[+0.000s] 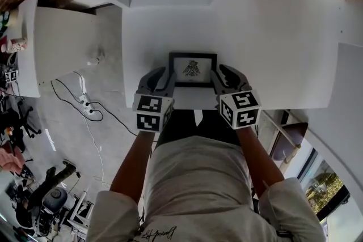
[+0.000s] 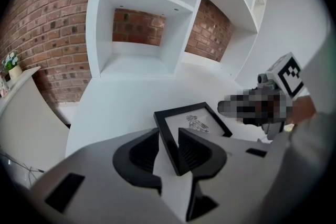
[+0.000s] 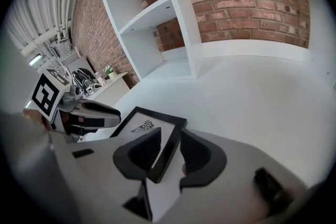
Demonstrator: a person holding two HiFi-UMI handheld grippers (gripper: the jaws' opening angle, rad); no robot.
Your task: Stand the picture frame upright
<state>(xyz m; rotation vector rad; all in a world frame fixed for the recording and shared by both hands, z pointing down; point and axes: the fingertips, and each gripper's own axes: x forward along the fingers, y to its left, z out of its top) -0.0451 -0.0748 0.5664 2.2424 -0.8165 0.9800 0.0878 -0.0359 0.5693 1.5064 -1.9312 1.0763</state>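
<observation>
Black picture frame [image 1: 193,69] near white table [image 1: 272,37] edge; left tool [image 2: 168,135] and right tool [image 3: 170,135] open, straddling its sides.

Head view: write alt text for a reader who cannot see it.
A black picture frame lies face up on a white table, near its edge. The left gripper and right gripper flank it, open fingers around its side rails. The person's arms enter from below.
</observation>
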